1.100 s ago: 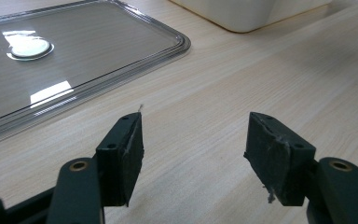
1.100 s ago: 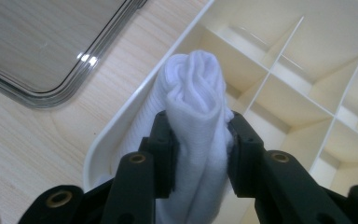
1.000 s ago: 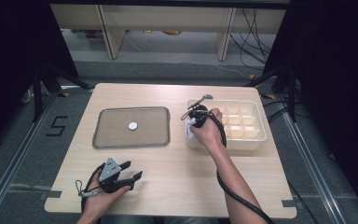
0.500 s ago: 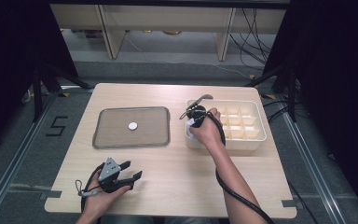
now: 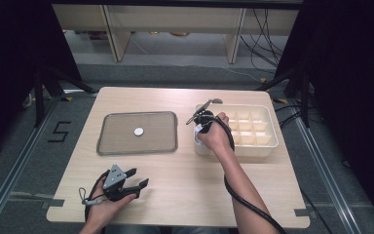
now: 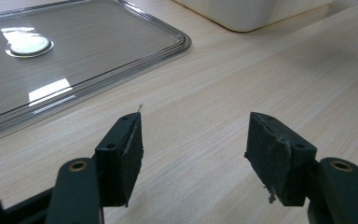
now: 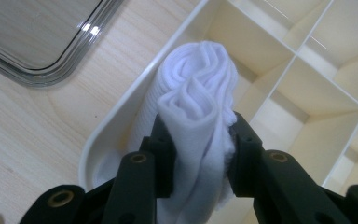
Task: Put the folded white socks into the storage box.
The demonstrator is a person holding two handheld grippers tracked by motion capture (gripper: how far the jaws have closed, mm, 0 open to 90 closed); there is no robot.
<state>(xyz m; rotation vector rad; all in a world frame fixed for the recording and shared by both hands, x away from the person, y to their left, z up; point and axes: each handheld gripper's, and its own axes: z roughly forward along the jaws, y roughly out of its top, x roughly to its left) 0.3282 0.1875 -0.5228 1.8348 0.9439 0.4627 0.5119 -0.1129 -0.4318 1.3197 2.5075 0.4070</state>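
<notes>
The right tongs [image 7: 196, 154] pinch a rolled white cloth [image 7: 193, 107] between their two black jaws, the jaws pressing into its sides while the roll's folded end sticks out past their tips. In the right gripper view the cloth hangs over the corner compartment of the cream divided box [image 7: 307, 70], just inside the box's rounded corner wall; whether its lower end touches the compartment floor cannot be told. In the high view the right tongs [image 5: 199, 119] sit at the box's [image 5: 265, 146] end nearest the tray, with the person's right hand [image 5: 216, 136] over that end's near corner. The grey tray [image 5: 108, 146] lies beside the box on the wooden desk [image 5: 185, 195], apart from it, and a small round white disc [image 5: 139, 131] rests near the tray's middle. The left tongs [image 5: 137, 184] are well apart from the box, near the desk's front edge, held in the left hand [image 5: 106, 207]. In the left gripper view the left tongs [image 6: 196, 140] stand spread with nothing between them, low above the bare desk [image 6: 261, 74], pointing toward the tray [image 6: 177, 44] and the disc [image 6: 28, 45], with the box's [image 6: 251, 14] corner beyond.
</notes>
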